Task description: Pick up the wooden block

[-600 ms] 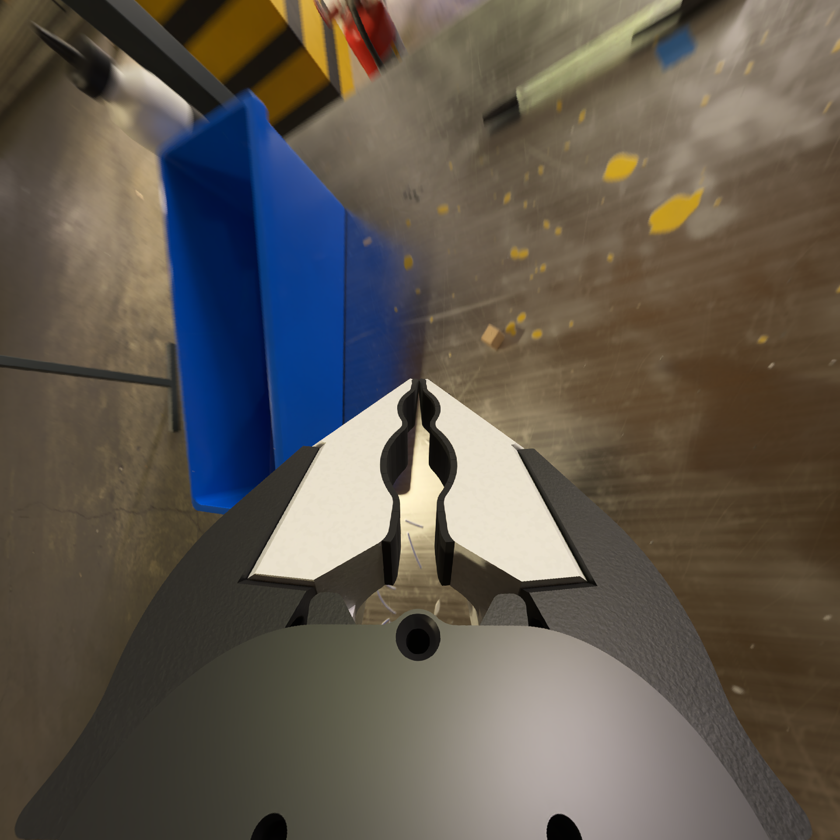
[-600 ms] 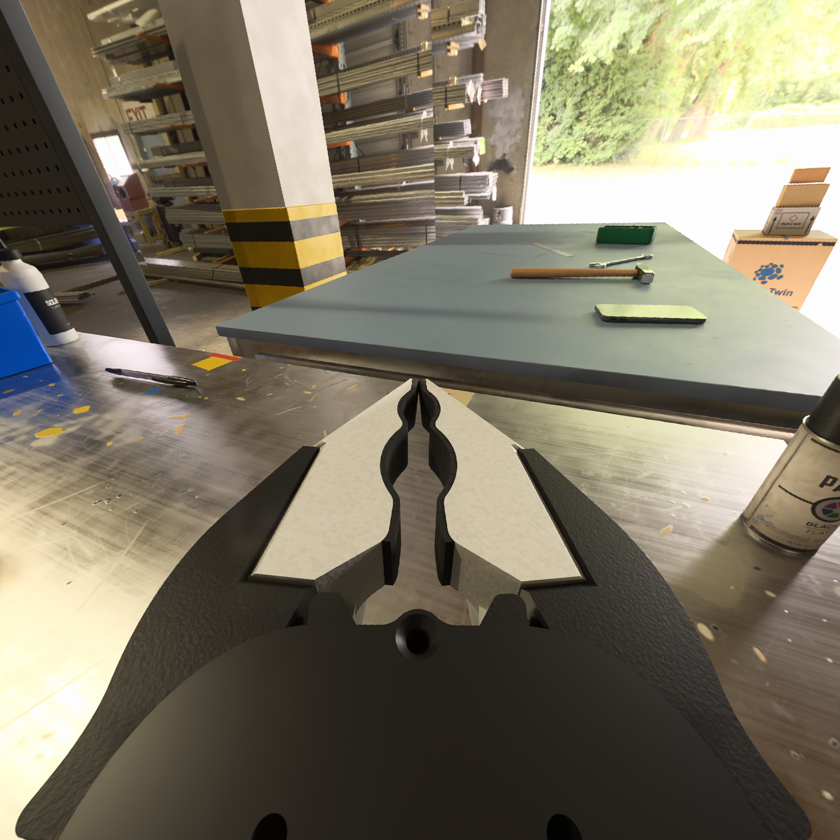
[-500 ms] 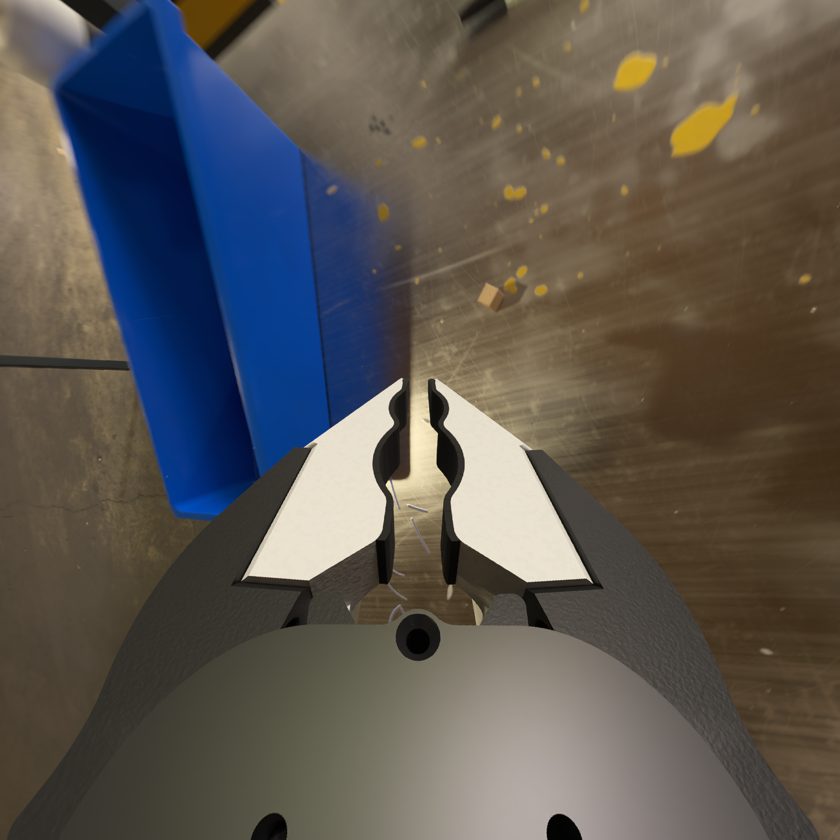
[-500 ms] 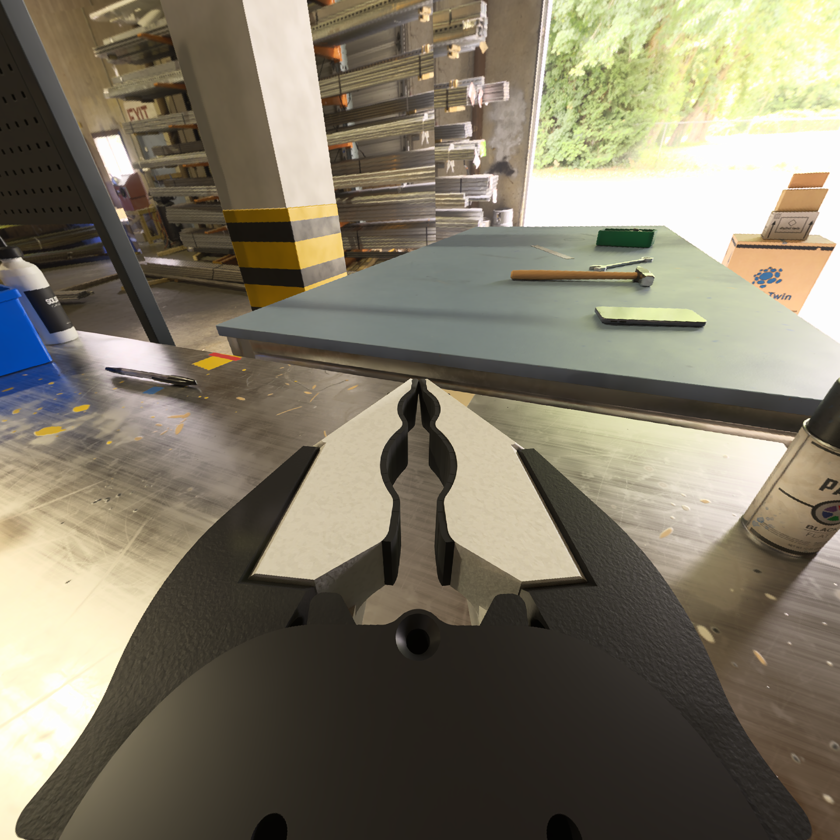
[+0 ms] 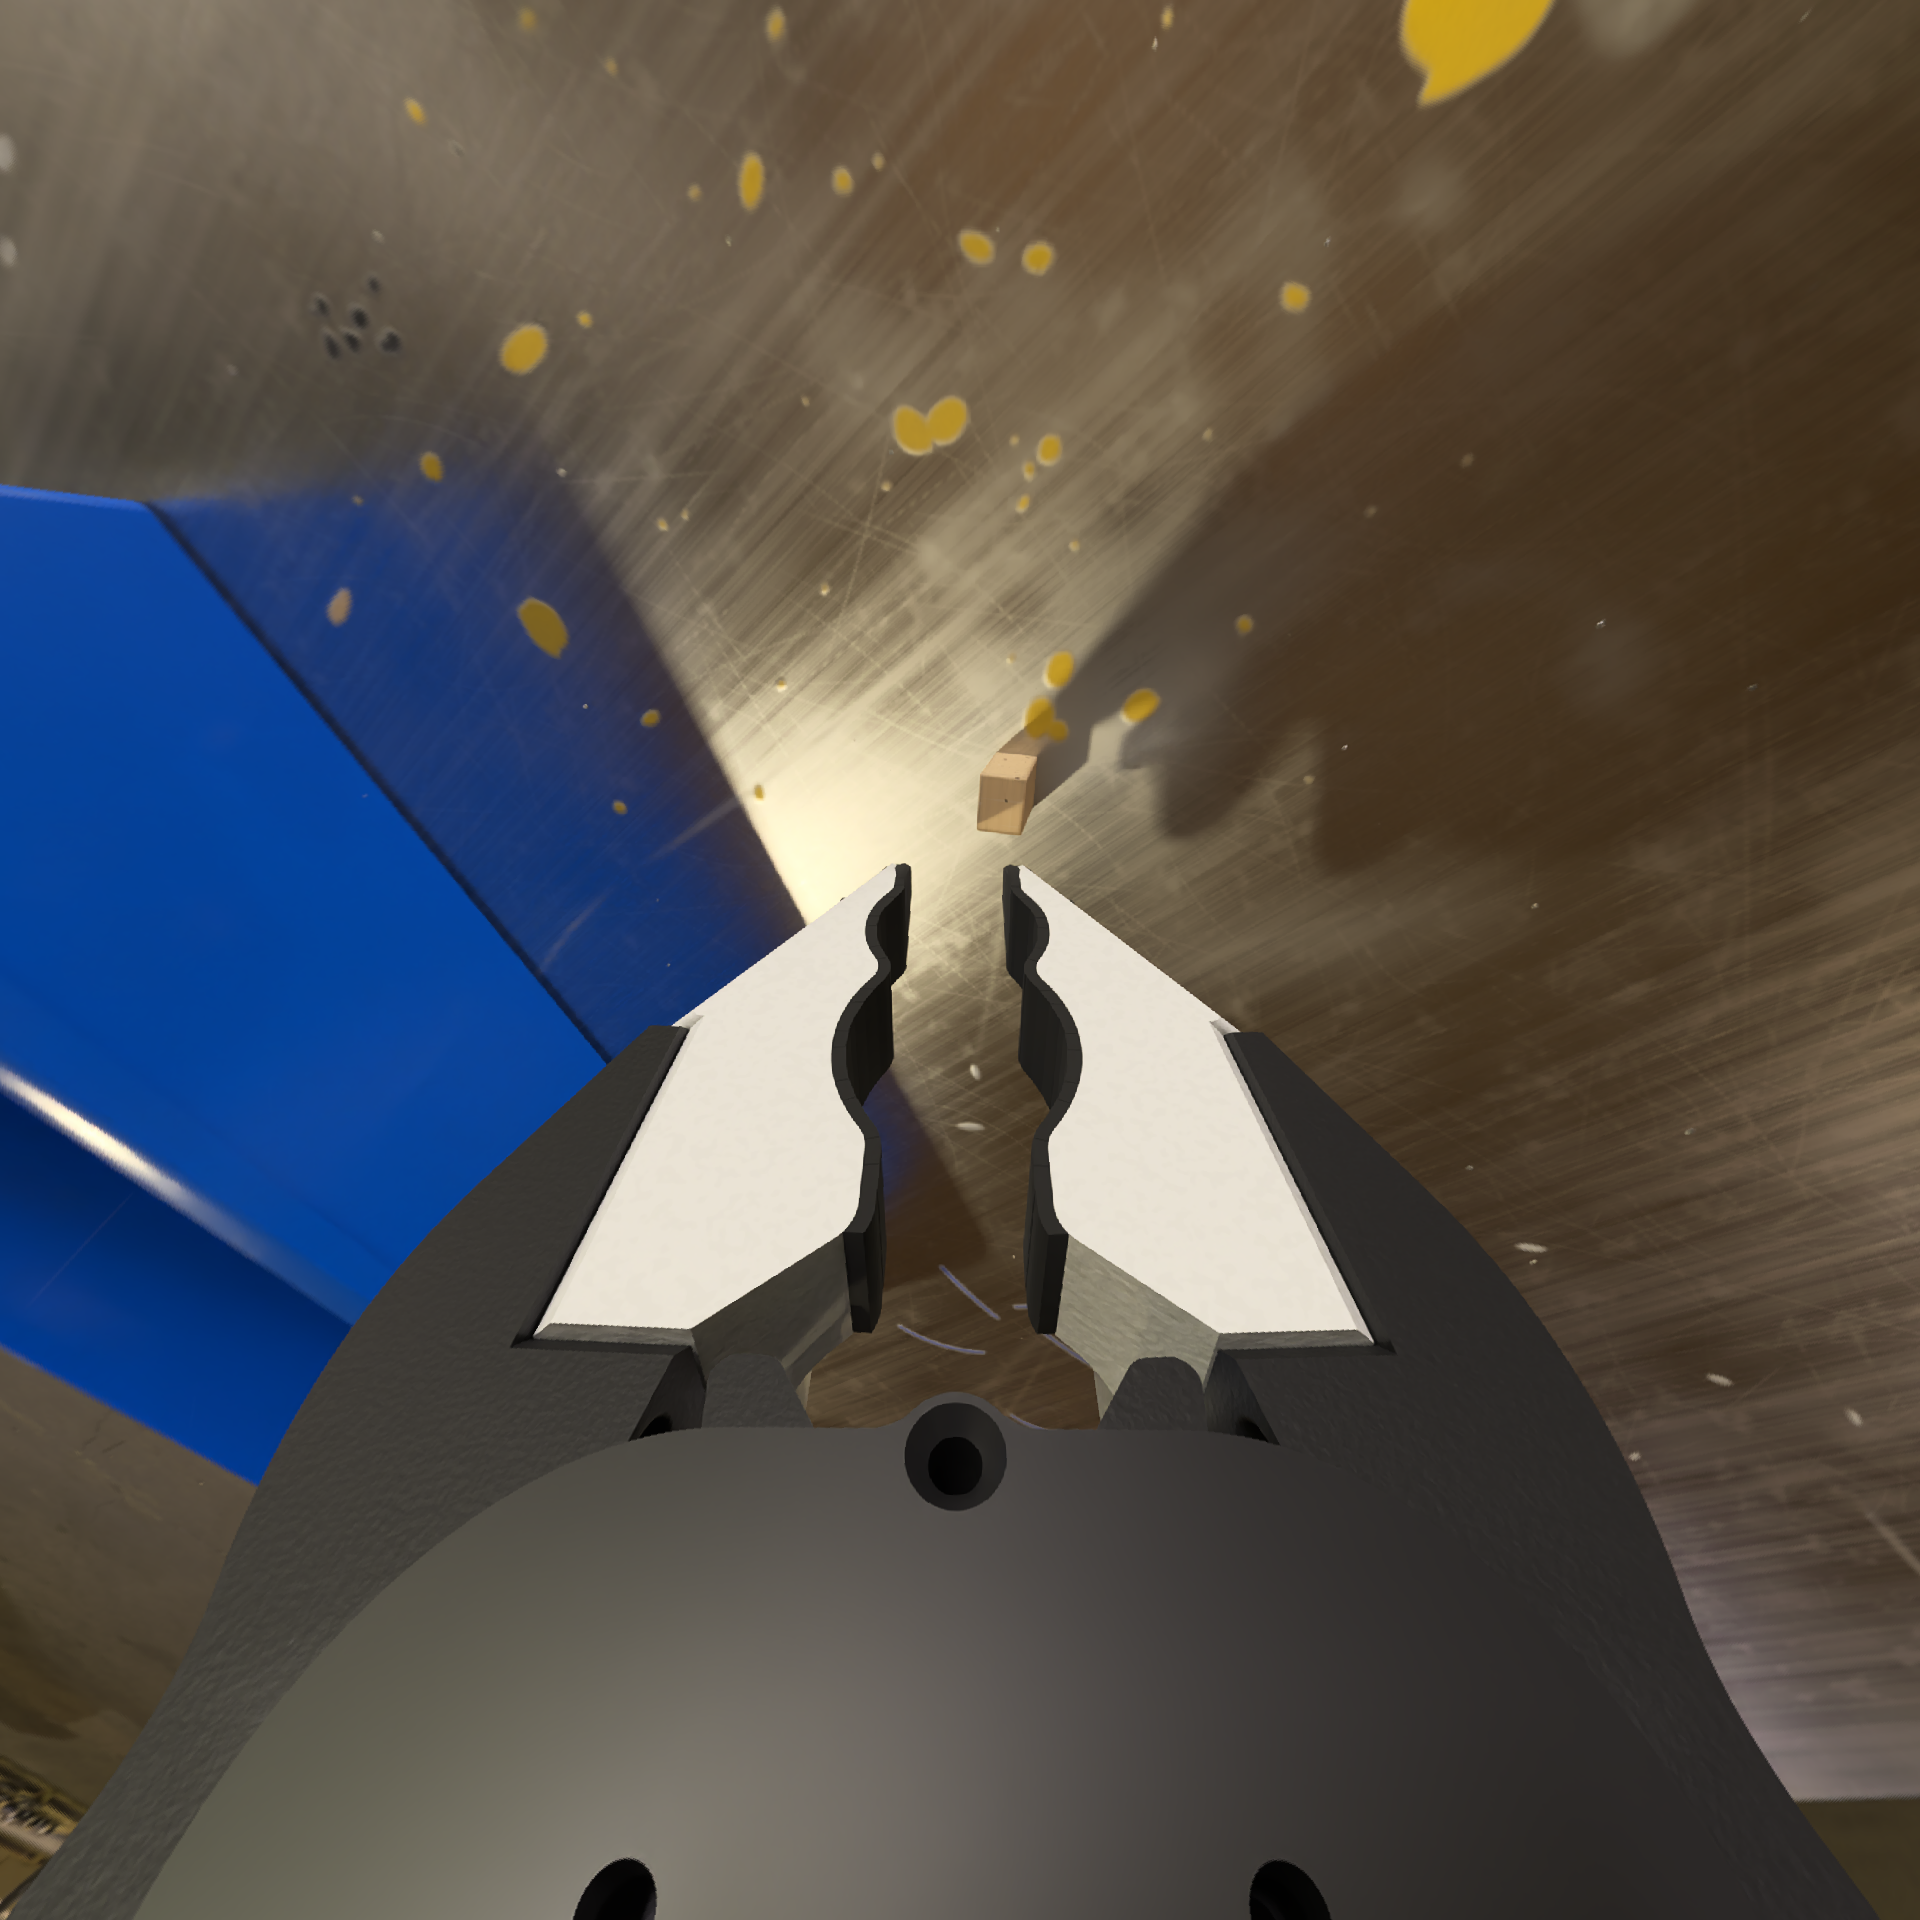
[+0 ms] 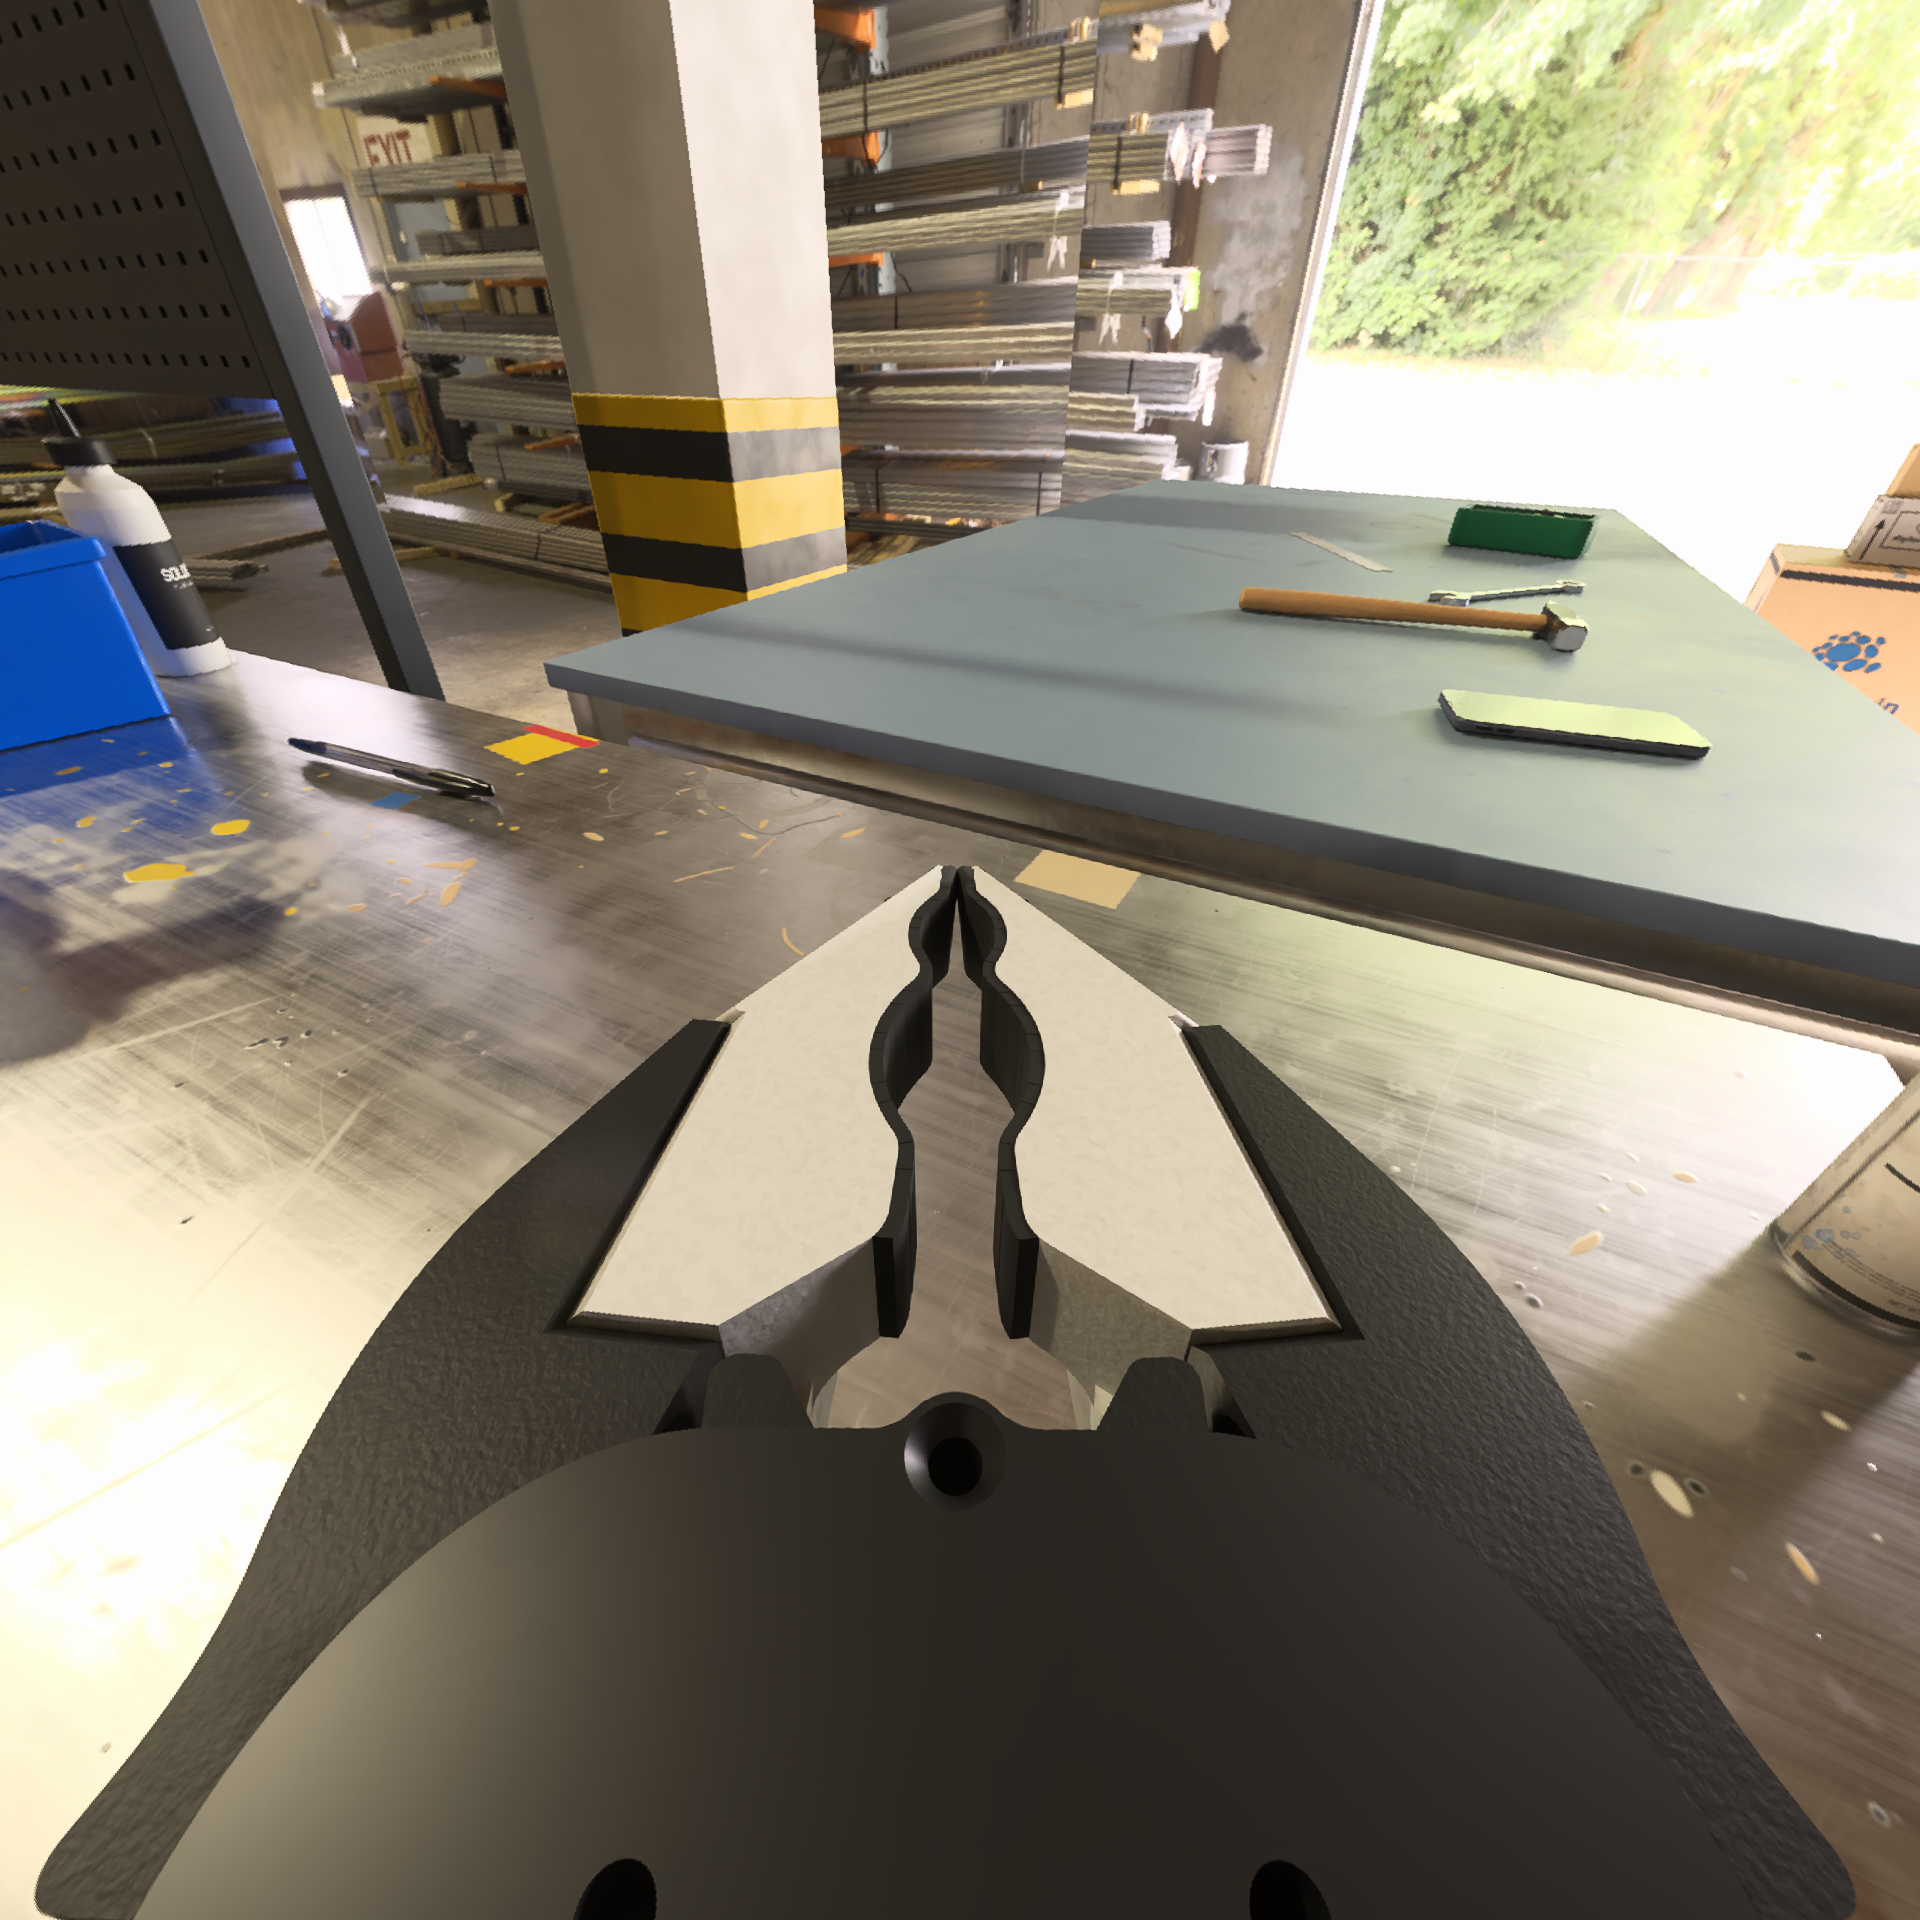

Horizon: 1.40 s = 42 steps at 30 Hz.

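The left tongs (image 5: 956, 878) are spread, with a clear gap between the tips and nothing held. The block (image 5: 1006, 795), a small pale wooden cube, lies on the scratched metal surface (image 5: 1455, 935) just beyond the tips and slightly toward the right tip, apart from both. Yellow paint flecks dot the surface around it, a few right behind the block. A blue bin (image 5: 260, 883) stands to the left of the tongs, its wall running close beside the left finger.

The right tongs (image 6: 957, 878) are pressed together at the tips, pinching nothing, and point level across the same surface (image 6: 312, 1091). The block does not show in this view. Ahead to the left lie a pen (image 6: 390, 769) and the bin (image 6: 62, 634) with a white bottle (image 6: 135, 561) behind it. A spray can (image 6: 1870, 1216) stands at the right edge. Beyond is a grey table (image 6: 1039, 665) bearing a hammer (image 6: 1413, 613), a phone (image 6: 1574, 722), a wrench (image 6: 1507, 592) and a green box (image 6: 1522, 530).
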{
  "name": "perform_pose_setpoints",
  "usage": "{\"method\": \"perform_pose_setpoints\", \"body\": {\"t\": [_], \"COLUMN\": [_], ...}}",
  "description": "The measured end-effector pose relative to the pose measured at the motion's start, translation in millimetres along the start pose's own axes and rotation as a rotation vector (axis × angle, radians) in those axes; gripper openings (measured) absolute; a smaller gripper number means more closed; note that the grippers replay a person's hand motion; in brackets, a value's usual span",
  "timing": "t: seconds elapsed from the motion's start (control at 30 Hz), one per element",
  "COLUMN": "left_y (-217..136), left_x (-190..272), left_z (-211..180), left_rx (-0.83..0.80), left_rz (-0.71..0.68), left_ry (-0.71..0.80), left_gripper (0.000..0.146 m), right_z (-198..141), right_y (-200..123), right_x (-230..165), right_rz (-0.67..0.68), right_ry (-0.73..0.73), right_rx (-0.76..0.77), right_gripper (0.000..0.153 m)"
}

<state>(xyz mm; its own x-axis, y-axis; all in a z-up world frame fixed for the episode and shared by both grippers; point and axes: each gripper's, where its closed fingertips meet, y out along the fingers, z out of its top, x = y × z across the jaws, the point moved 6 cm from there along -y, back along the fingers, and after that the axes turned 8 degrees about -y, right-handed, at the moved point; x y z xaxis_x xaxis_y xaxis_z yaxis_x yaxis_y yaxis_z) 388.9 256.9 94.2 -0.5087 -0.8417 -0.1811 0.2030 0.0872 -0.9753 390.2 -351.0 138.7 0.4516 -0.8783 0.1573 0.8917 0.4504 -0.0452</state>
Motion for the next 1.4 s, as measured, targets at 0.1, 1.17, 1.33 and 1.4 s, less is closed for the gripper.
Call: {"method": "perform_pose_setpoints", "body": {"t": [0.1,1.17,1.33,1.4], "left_y": [9.1,-138.2,-128.3,-113.2], "left_x": [-1.4,160.1,266.1,295.1], "left_z": [0.3,103.6,147.3,165.2], "left_rx": [-0.03,0.716,0.847,0.838], "left_rz": [-0.041,-0.24,-0.749,-0.96], "left_ry": [0.024,0.196,0.205,0.142], "left_gripper": [0.018,0.009,0.009,0.009], "right_z": [-1.8,2.4,5.9,6.2], "right_y": [1.1,0.0,-1.9,-2.1], "right_x": [-0.5,-8.5,-14.7,-19.1], "right_rz": [0.009,0.072,0.116,0.153], "right_ry": [0.0,-0.022,-0.049,-0.074], "right_rx": [-0.008,0.011,0.032,0.036], "right_gripper": [0.0,0.0,0.0,0.0]}}
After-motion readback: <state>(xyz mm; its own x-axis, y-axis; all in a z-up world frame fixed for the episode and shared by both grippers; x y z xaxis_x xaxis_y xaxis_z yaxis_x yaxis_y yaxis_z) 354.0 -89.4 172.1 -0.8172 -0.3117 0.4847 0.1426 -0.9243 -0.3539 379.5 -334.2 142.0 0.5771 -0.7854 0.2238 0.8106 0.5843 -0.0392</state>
